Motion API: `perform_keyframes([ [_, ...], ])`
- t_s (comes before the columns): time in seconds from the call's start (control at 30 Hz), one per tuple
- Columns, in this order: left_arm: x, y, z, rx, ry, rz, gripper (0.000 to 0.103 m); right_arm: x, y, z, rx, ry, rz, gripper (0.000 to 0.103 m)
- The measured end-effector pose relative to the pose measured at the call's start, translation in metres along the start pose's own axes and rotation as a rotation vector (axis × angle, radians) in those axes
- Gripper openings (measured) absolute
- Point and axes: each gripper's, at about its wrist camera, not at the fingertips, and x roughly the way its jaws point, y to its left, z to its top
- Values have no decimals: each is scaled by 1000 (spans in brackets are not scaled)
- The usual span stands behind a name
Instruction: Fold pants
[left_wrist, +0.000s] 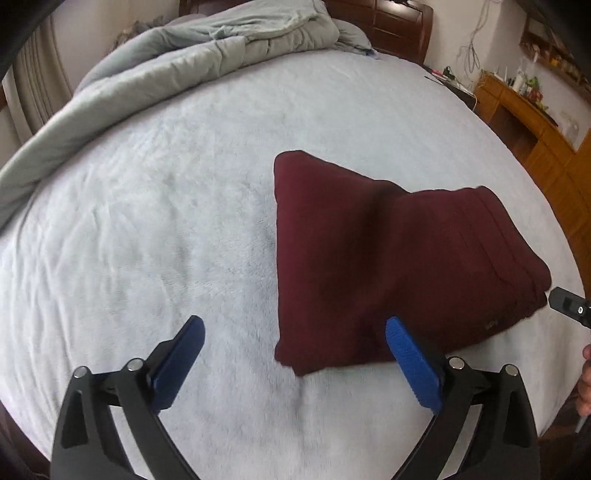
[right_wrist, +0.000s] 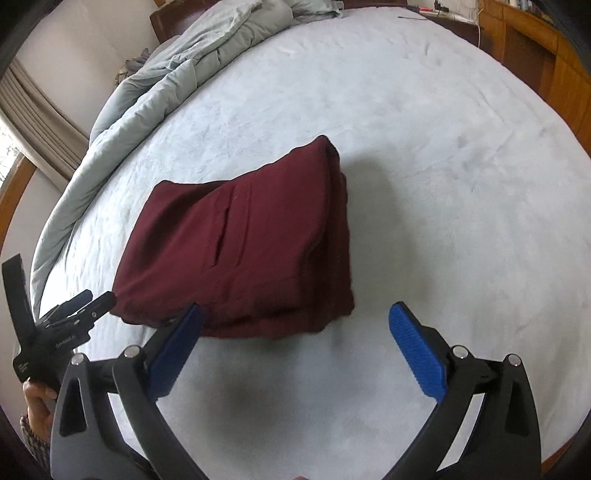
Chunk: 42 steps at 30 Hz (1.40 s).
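My maroon pants (left_wrist: 399, 258) lie folded into a compact stack on the pale blue fleece bed (left_wrist: 166, 221), resting flat with nothing gripping them. My left tool (left_wrist: 293, 362) hovers released, its blue pads spread wide; the right-hand pad overlaps the near edge of the stack in view, though I cannot tell if it touches. My right tool (right_wrist: 295, 347) is likewise released, held just short of the stack's near edge, its left pad close by the fabric. A rumpled grey quilt (left_wrist: 166, 66) is bunched along the far side of the bed.
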Motion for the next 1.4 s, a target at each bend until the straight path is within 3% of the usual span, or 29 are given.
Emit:
perform_keyframes([
  [0.53, -48, -12, -15, 12, -46, 48, 99, -30, 33, -26, -16, -39, -75, 100],
  [1.4, -53, -14, -16, 23, -33, 51, 99, -19, 48, -34, -74, -17, -108, 100],
])
